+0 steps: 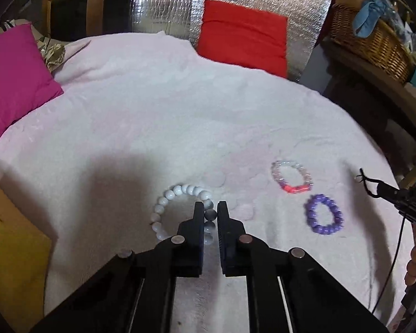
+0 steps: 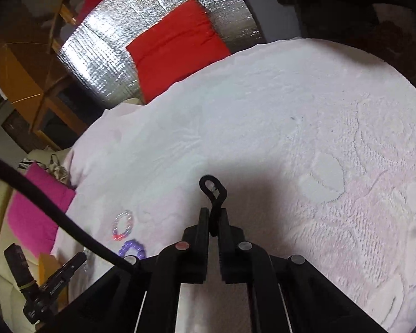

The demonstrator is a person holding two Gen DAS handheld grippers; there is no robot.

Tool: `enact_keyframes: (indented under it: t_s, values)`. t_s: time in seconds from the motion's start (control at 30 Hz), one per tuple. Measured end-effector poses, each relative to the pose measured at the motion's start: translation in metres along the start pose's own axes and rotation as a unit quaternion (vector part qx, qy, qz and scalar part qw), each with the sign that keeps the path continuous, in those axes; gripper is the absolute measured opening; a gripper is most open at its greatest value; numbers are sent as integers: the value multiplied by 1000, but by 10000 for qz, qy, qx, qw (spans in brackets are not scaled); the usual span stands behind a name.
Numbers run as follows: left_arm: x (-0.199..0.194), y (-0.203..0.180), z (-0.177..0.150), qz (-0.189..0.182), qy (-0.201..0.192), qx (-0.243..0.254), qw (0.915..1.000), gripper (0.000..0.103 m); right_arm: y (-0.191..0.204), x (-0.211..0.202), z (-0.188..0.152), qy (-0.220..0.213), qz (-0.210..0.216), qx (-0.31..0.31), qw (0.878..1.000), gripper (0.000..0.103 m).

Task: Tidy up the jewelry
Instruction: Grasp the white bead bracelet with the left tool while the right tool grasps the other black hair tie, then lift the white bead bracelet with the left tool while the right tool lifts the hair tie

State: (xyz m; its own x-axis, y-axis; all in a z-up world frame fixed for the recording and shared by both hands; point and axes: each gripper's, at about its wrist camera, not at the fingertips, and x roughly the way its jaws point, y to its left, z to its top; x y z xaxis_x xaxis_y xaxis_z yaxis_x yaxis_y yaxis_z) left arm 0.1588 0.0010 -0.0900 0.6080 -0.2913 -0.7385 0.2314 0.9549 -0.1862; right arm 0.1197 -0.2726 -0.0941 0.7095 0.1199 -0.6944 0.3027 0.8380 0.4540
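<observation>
left tool [image 1: 210, 211]: closed on white bead bracelet [image 1: 180, 208], lower centre, pinched at rim for lifting. right tool [image 2: 213, 216]: clamped on black cord [image 2: 213, 194], centre. clear-pink bracelet [image 1: 291, 176], purple bracelet [image 1: 323, 217]: lower right on blanket [image 1: 166, 97], apart, likely sorted.

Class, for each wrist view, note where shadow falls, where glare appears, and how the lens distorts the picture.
Left wrist view: dark shadow on the pink blanket left of the white bead bracelet; foil panel glares; edges bow and vignette. Right wrist view: shadow under the black cord loop; foil glares again; blanket edge curves strongly.
</observation>
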Motion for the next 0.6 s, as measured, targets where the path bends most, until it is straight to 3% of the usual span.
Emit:
enact_keyframes:
  t_s: [0.37,0.6]
  values:
    - [-42,-33,-3,-479,-373,188,9980,10,4,-26,-10,139,357,100,9992,6]
    - [-77,-47,-7,-461,-763,300,9956,10,32,-37,-19,111,602,-197,9979,6]
